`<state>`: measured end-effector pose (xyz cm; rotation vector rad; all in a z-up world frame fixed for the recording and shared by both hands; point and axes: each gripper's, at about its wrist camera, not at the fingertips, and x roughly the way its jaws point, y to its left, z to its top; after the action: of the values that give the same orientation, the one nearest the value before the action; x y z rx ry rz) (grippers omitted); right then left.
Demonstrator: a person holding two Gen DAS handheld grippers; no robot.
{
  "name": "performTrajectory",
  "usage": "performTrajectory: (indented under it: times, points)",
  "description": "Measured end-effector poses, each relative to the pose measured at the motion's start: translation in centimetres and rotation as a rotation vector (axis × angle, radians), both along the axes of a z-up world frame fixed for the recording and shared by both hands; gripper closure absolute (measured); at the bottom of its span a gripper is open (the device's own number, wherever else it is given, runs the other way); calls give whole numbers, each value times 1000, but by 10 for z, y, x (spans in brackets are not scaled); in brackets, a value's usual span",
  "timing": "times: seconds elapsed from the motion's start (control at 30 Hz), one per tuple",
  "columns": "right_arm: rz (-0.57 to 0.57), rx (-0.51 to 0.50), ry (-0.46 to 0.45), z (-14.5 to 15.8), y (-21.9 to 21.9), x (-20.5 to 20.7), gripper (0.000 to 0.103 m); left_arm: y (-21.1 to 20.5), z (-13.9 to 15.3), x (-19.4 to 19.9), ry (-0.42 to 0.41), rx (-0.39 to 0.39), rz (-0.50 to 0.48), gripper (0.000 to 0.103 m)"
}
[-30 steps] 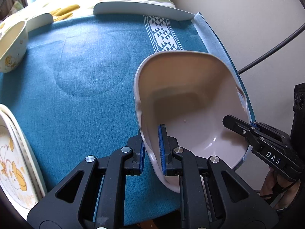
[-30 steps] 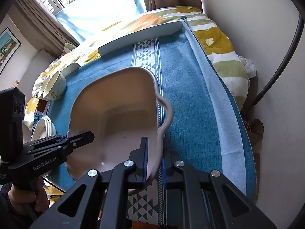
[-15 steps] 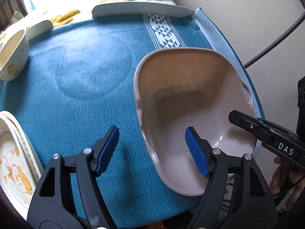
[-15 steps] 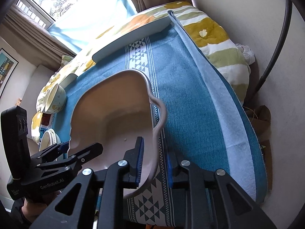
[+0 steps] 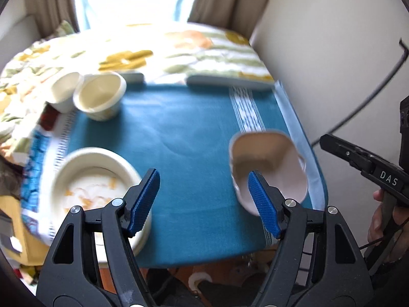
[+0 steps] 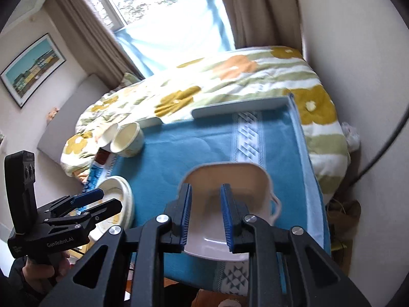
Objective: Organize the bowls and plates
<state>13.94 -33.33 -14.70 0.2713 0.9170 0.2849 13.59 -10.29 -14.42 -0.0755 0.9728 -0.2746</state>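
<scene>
Tongs on the left (image 5: 203,202) were spread wide, gripping nothing, above the blue-clothed surface (image 5: 184,138). Right tongs (image 6: 205,215) stood parted too, free of the pink dish (image 6: 230,192) lying near the front right edge. Stacked plates (image 5: 94,179) sat front left, two bowls (image 5: 101,98) behind them.

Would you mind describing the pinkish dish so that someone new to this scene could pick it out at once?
Start at the blue tablecloth on the table in front of the flowered bed. Near its right, front corner, beside the white patterned stripe, sits the pinkish dish. Unlike the round cream bowls at the far left and the plates at the near left, it is squarish, beige-pink, with a small side handle.
</scene>
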Motion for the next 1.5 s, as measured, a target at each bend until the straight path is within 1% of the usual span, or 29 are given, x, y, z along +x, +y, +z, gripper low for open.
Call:
performTrajectory:
  times: [0.03, 0.07, 0.1, 0.13, 0.17, 0.27, 0.4, 0.43, 0.53, 0.7, 0.73, 0.8, 0.87, 0.9, 0.93, 0.97, 1.0, 1.03, 1.07, 1.1, 1.2, 1.27, 1.3, 1.33, 1.37, 1.4, 1.43, 1.5]
  points:
    - [37, 13, -17, 9, 10, 6, 79, 10, 11, 1, -24, 4, 29, 23]
    - [68, 30, -33, 17, 20, 11, 74, 20, 20, 4, -44, 9, 58, 10]
    - [94, 46, -47, 24, 30, 17, 50, 32, 29, 7, -67, 13, 88, 6]
    - [113, 59, -61, 31, 40, 24, 20, 44, 36, 11, -92, 11, 116, 4]
    - [129, 70, -78, 36, 50, 30, 12, 56, 41, 16, -106, 2, 135, 4]
    - [167, 73, -92, 43, 82, 55, 11, 94, 42, 42, -82, -13, 194, 4]
    - [181, 84, -75, 35, 122, 92, 11, 142, 25, 79, -13, -57, 248, 4]
    - [182, 81, -61, 30, 132, 102, 11, 152, 18, 88, 7, -71, 257, 4]
    - [209, 49, 37, 10, 161, 132, 11, 174, -6, 115, 60, -110, 276, 4]
    - [149, 5, 101, -24, 195, 172, 11, 204, -44, 164, 130, -127, 270, 5]
    - [149, 4, 127, -34, 200, 181, 11, 209, -53, 174, 145, -133, 262, 7]
    - [138, 4, 172, -53, 212, 197, 11, 215, -70, 195, 181, -147, 243, 14]
    - [125, 5, 215, -70, 222, 209, 15, 218, -89, 213, 220, -154, 221, 28]
    - [123, 2, 235, -79, 227, 215, 23, 218, -99, 222, 239, -159, 209, 31]
    - [124, -3, 255, -87, 232, 221, 33, 219, -107, 229, 257, -165, 198, 37]
    - [124, -8, 275, -95, 237, 225, 37, 219, -115, 236, 273, -168, 188, 44]
    - [124, -11, 293, -102, 240, 228, 43, 218, -122, 241, 288, -172, 179, 47]
    - [123, -9, 310, -109, 244, 231, 47, 218, -128, 245, 301, -176, 170, 53]
    - [122, -6, 322, -113, 246, 233, 50, 218, -133, 248, 311, -178, 164, 57]
    - [122, -4, 332, -117, 248, 235, 54, 217, -137, 251, 320, -179, 157, 59]
    - [115, -9, 351, -125, 253, 239, 55, 217, -147, 257, 344, -185, 144, 64]
    - [115, -10, 359, -128, 256, 242, 64, 217, -152, 261, 354, -190, 143, 73]
    - [116, -12, 362, -129, 257, 243, 73, 217, -154, 262, 356, -193, 144, 75]
    - [117, -15, 364, -130, 258, 244, 75, 217, -156, 264, 358, -192, 143, 83]
    - [114, -18, 365, -131, 259, 245, 76, 216, -157, 265, 360, -194, 138, 86]
    - [111, -19, 366, -132, 259, 245, 83, 215, -157, 265, 358, -192, 136, 86]
    - [112, -10, 368, -133, 259, 245, 88, 213, -156, 265, 355, -178, 133, 87]
    - [111, -9, 364, -133, 260, 245, 88, 209, -154, 265, 347, -150, 128, 87]
